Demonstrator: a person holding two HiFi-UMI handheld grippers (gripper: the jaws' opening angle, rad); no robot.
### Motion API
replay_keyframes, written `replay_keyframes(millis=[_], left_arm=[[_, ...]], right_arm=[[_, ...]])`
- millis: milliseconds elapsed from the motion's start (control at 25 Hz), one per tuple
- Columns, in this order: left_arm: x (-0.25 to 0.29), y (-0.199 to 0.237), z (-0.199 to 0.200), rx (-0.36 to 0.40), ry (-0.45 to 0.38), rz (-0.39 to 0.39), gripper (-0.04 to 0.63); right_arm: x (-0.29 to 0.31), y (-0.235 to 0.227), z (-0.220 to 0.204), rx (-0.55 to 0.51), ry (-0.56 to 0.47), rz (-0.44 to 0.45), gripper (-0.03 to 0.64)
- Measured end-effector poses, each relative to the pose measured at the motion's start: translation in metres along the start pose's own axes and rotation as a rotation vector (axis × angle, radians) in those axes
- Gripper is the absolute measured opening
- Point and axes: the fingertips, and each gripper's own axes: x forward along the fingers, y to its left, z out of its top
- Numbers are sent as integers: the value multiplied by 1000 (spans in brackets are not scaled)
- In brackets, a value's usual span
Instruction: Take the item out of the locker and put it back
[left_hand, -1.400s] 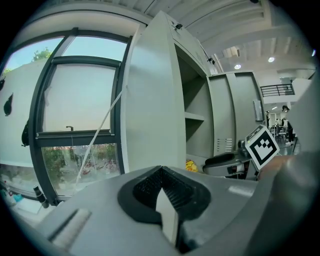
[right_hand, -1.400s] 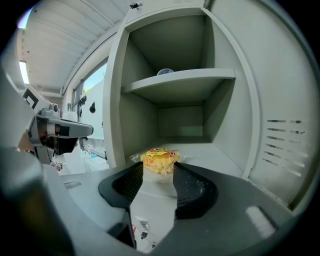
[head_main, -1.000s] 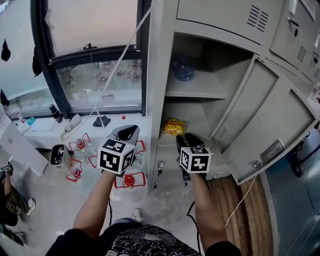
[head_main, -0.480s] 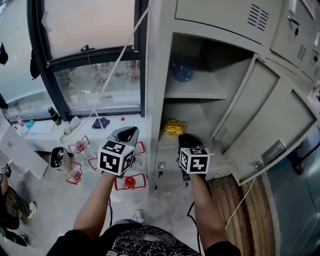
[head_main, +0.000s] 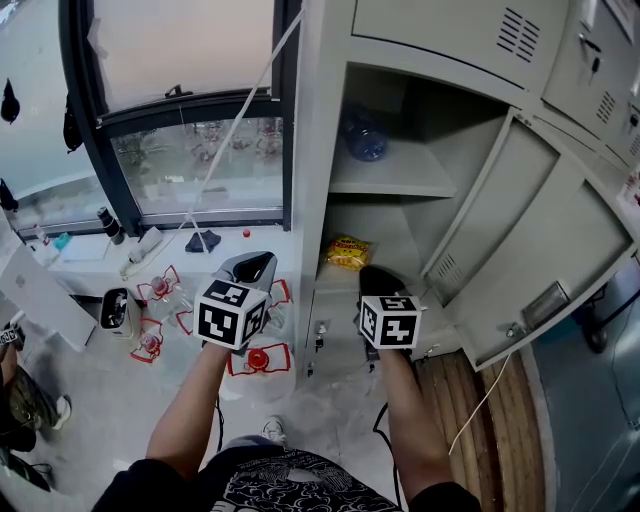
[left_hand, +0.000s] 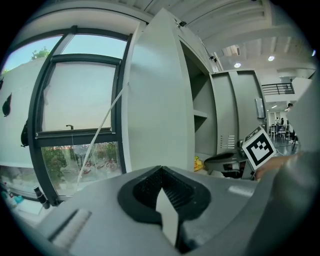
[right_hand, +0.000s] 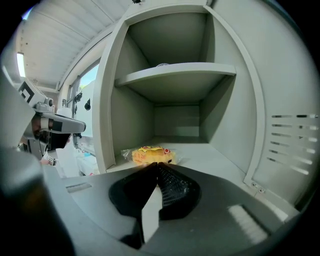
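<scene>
Nearest, at lower centre of the head view, the right gripper (head_main: 377, 278) is hovering at the mouth of the open locker (head_main: 315, 150). Its jaws have just been closing and are now meeting tip to tip, with nothing between them. In its own view the clenched tips (right_hand: 156, 165) are pointing at the snack packet (right_hand: 148, 155) but standing short of it. To the left, the left gripper (head_main: 250, 268) is hanging outside the locker with its jaws pressed together on nothing too.

The packet is lying free inside while both tools are empty, so the item is sitting where the task wants it to end up. The jaws would need opening again before any fresh grasp.

Just beyond the right tips, the packet (head_main: 347, 253) is lying flat on the lower compartment's floor, toward its front left — yellow, with a red mark and a crinkly clear wrapper edge, probably soft and light. Farther up, a blue bottle (head_main: 366, 137) is sitting on the upper shelf.
</scene>
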Motion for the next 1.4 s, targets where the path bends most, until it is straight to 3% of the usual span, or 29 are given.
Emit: replay_keyframes(millis=[1400], left_arm=[[-66,-78,-14,-79,-33,88,0]], right_arm=[[-110,3,21,-49,-102,96,23]])
